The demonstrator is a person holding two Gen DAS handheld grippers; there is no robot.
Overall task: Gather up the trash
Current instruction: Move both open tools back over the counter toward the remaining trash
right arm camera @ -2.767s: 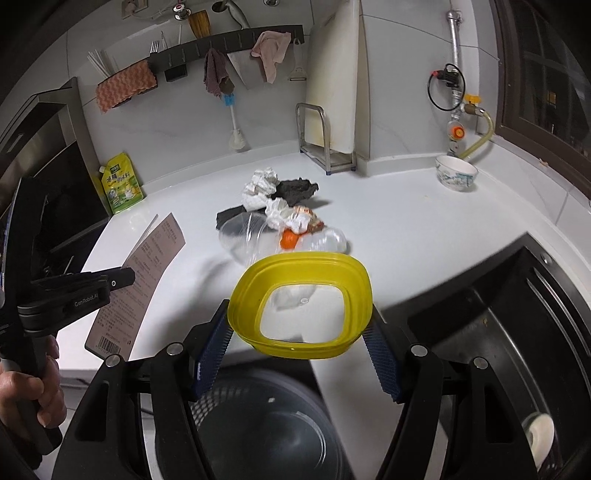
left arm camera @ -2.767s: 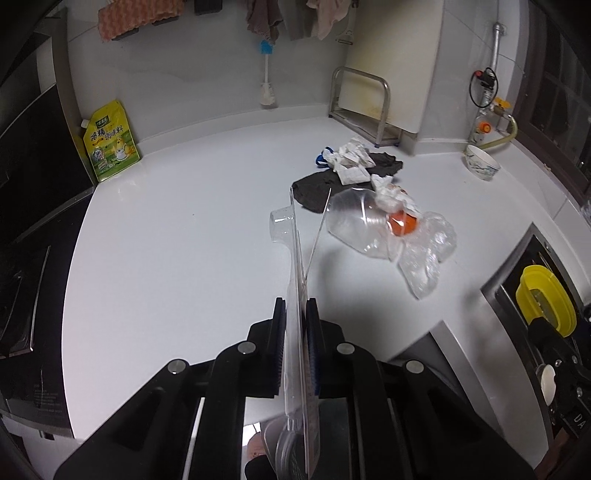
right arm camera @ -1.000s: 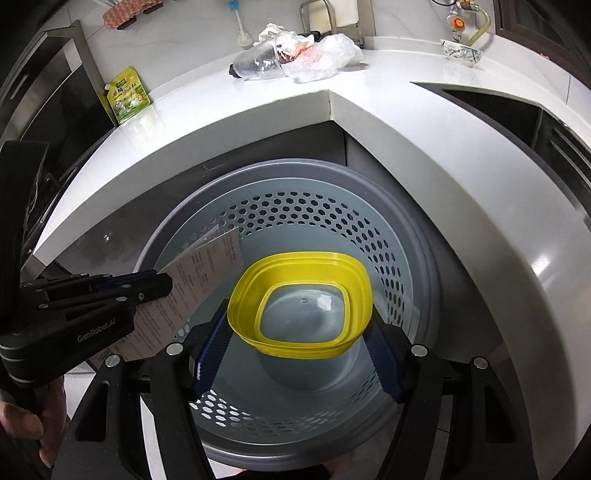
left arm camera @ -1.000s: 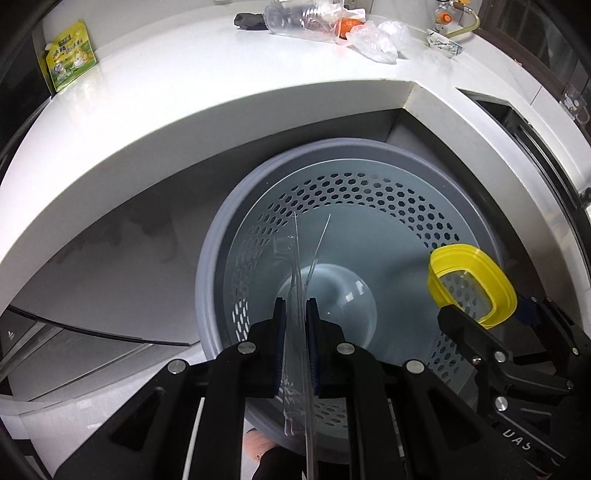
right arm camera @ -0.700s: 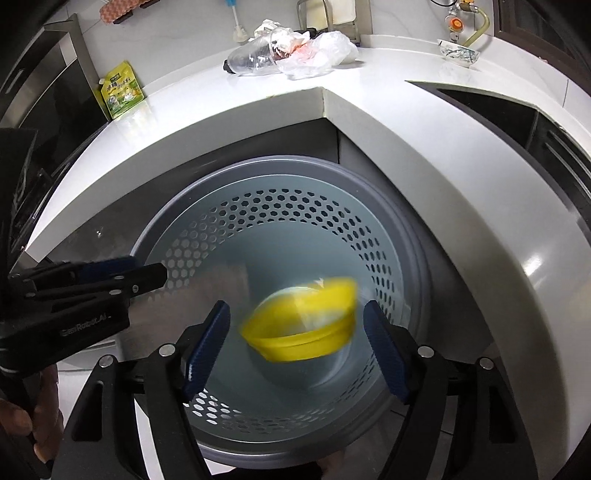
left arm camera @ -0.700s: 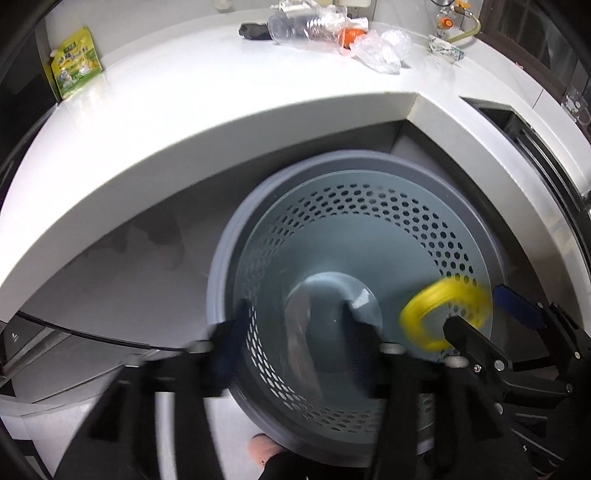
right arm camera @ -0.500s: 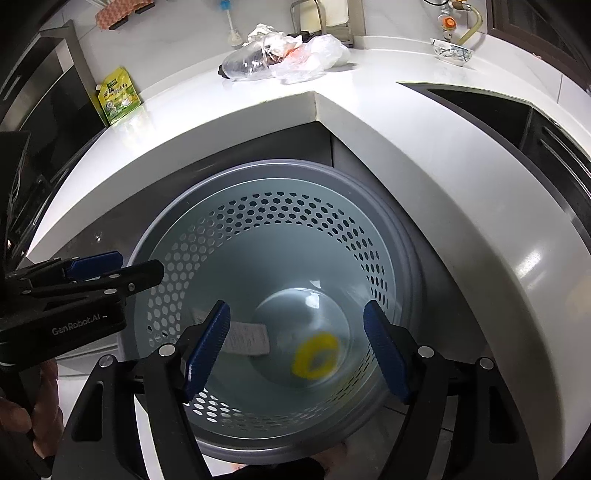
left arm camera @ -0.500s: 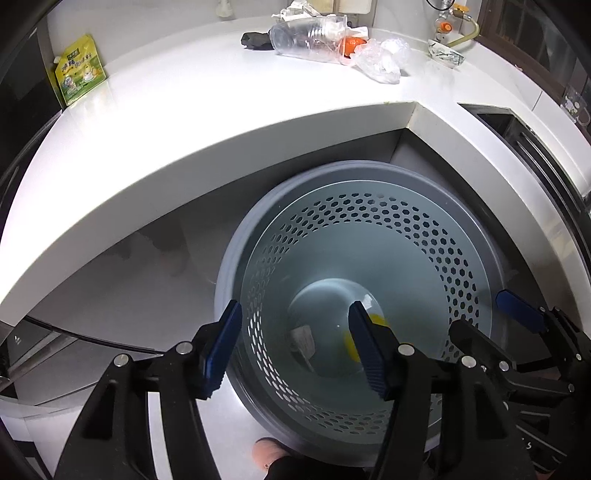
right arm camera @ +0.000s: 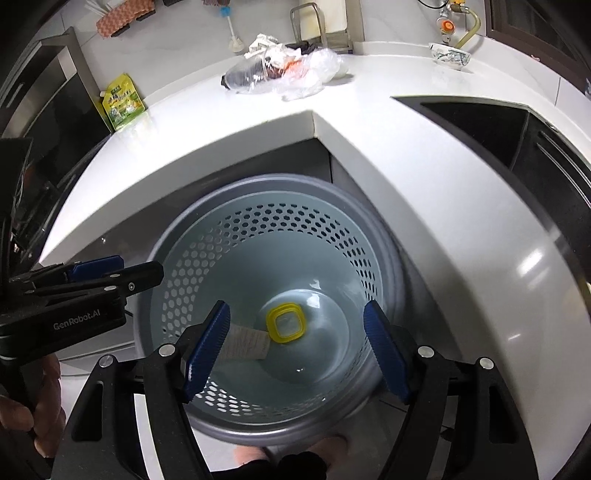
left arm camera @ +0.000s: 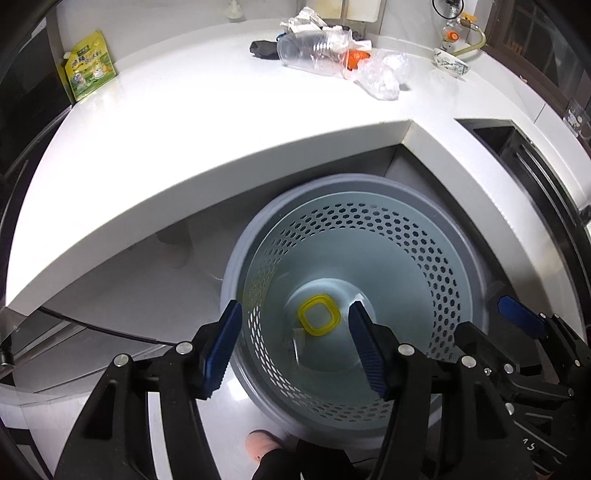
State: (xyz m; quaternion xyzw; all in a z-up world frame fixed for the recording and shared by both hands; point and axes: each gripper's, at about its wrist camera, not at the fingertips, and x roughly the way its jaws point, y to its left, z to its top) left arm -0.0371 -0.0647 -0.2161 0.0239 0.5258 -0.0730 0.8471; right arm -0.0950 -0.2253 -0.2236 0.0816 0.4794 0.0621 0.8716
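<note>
A yellow-green pouch stands at the rear left of the white countertop, against the wall. A small patterned bowl sits at the rear right, near an orange-capped valve. A metal rack stands against the back wall.

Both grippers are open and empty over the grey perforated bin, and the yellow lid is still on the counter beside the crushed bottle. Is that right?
Not quite. The yellow lid lies at the bottom of the grey perforated bin, next to a paper receipt, as the right wrist view shows. The rest holds: left gripper and right gripper are open and empty above the bin, and the crushed bottle is on the counter.
</note>
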